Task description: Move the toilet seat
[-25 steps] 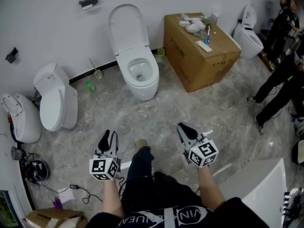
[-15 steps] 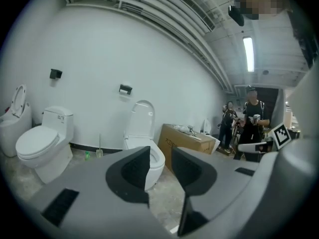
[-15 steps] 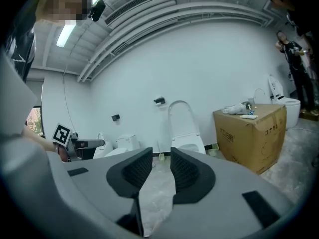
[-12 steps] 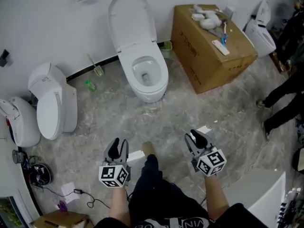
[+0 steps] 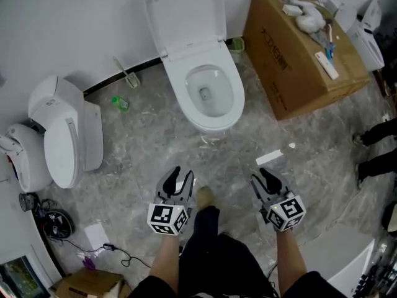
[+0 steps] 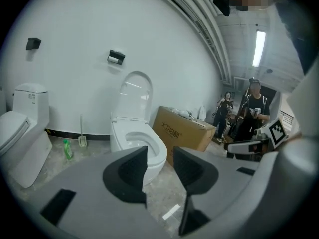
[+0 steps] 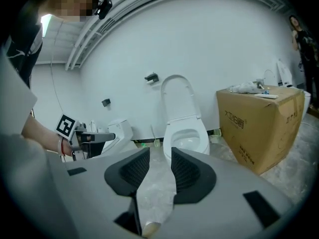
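The left claw [image 5: 181, 177] and right claw [image 5: 268, 177] hang empty, jaws just opened, well short of the toilet [image 5: 214, 120]. Its lid [image 5: 185, 11] stands raised against the wall [image 5: 74, 30]; the seat [image 5: 188, 98] seems down. Any grip should take an edge squarely, jaws wide.

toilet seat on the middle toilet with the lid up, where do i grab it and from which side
Grip the front lip of the toilet seat, coming from the front, where the person stands. Its hinge is at the back by the wall, below the raised lid, so the front is the free end. It seems to lie flat on the bowl.
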`<state>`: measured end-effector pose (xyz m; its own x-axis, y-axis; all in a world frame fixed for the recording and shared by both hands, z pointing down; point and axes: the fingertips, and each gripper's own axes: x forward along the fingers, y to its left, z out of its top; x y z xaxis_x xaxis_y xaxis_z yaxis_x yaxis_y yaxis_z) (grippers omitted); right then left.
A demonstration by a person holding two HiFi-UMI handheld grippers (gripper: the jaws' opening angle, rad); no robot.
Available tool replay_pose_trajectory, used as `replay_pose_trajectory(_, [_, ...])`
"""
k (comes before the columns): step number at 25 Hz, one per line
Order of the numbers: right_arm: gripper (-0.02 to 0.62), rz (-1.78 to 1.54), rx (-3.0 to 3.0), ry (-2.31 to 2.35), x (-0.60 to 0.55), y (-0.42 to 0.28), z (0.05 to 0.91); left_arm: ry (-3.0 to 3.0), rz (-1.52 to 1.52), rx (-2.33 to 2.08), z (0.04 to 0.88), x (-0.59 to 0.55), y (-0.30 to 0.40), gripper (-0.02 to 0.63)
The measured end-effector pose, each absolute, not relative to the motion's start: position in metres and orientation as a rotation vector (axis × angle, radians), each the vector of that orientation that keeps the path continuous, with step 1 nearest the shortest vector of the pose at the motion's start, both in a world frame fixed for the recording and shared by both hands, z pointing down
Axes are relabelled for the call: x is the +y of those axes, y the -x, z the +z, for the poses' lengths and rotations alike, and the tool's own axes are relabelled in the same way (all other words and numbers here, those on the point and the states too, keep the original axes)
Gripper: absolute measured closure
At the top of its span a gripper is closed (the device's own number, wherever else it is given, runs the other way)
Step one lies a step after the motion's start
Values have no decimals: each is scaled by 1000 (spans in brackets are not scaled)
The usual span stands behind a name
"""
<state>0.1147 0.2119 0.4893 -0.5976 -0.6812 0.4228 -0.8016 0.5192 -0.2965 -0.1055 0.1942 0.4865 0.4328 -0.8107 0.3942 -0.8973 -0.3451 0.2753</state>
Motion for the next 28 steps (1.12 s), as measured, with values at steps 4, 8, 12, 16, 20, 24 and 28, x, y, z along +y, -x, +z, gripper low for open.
replay_pose_trajectory(4, [453,695,-2515,-1215,174,-89,521,-2246,257,-1414,513,153,107,456])
replay_pose_trajectory(8, [449,697,-2508,-1193,142,-78,545,-2216,284,-1426,537,128,114,451])
replay_pose_trajectory(12, [449,712,-2476,-1206,118,-81,572,-2158,299,-1438,567,117,120,446])
replay_pose_trajectory(16, [445,754,-2429,-1209,100,-80,613,-2117,321,-1427,599,107,123,440])
replay_pose_trajectory(20, [440,763,-2383,-1166,79,-75,653,-2093,344,-1420,629,90,124,433])
replay_pose_trajectory(24, [440,765,-2339,-1164,56,-81,682,-2099,408,-1427,660,68,121,431])
replay_pose_trajectory(28, [439,749,-2308,-1143,37,-87,706,-2079,423,-1409,686,51,113,430])
